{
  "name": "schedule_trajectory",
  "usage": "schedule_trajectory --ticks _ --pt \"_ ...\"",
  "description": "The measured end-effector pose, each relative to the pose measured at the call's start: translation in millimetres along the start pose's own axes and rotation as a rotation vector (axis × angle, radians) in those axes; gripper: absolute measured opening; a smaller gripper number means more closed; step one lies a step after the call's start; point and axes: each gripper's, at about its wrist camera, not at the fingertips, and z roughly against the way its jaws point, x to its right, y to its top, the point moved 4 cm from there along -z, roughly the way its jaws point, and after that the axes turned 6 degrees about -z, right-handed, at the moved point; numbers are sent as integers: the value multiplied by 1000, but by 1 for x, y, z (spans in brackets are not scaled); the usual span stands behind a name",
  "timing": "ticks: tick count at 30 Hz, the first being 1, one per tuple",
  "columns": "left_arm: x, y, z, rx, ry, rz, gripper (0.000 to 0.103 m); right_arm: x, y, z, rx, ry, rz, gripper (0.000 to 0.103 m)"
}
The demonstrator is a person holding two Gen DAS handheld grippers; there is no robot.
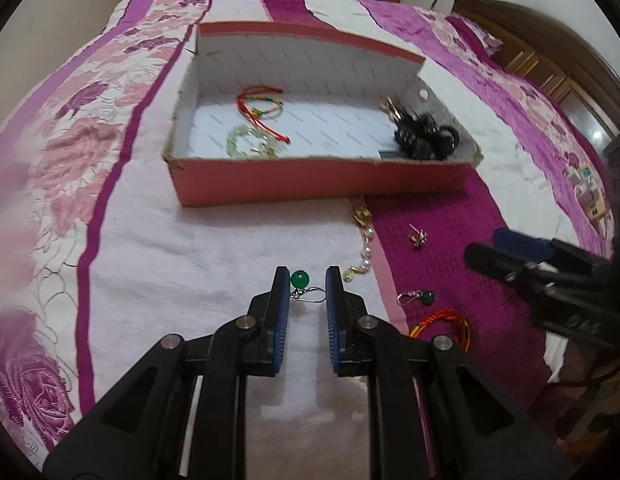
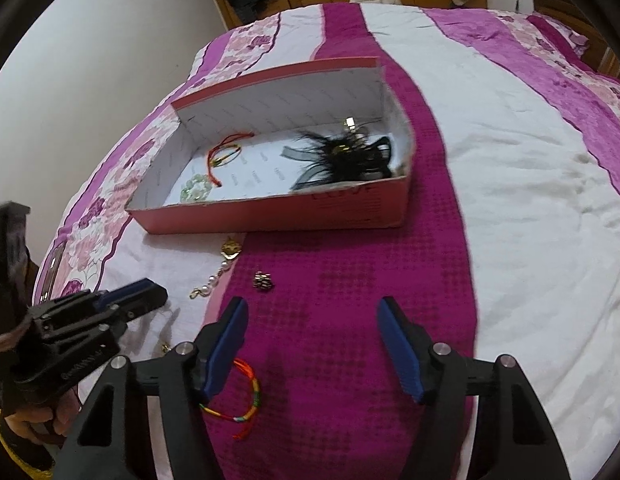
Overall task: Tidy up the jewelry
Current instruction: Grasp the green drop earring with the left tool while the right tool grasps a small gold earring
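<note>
An open red box (image 1: 322, 182) lies on the bedspread, holding a red cord bracelet (image 1: 261, 106), a pale green bead bracelet (image 1: 245, 142) and a black feathery piece (image 1: 426, 136). In front of the box lie a pearl chain (image 1: 364, 240), a small gold earring (image 1: 418, 237), two green-bead earrings (image 1: 299, 280) (image 1: 420, 297), and a multicoloured cord bracelet (image 2: 245, 396).

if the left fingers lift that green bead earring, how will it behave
The green bead earring probably dangles: its round bead hangs from a thin wire hook. It looks light, so it may swing. The hook lies in the gap between the fingers of the left gripper, so it could slip out, and the bead might roll on the bedspread.
</note>
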Motion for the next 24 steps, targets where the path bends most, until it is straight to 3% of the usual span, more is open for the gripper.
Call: schedule_trajectory --ticks 14,17,21,24 --pt "-16 5 15 48 -9 37 9 -20 3 -49 -51 -24 42 47" --pt "-18 7 17 58 -12 43 9 -20 4 -51 -41 -23 52 40" --pt "-22 10 19 69 -14 57 9 -22 4 -51 -36 -22 66 16" --pt "-23 11 21 73 -13 64 9 -23 5 -48 -26 -10 64 16"
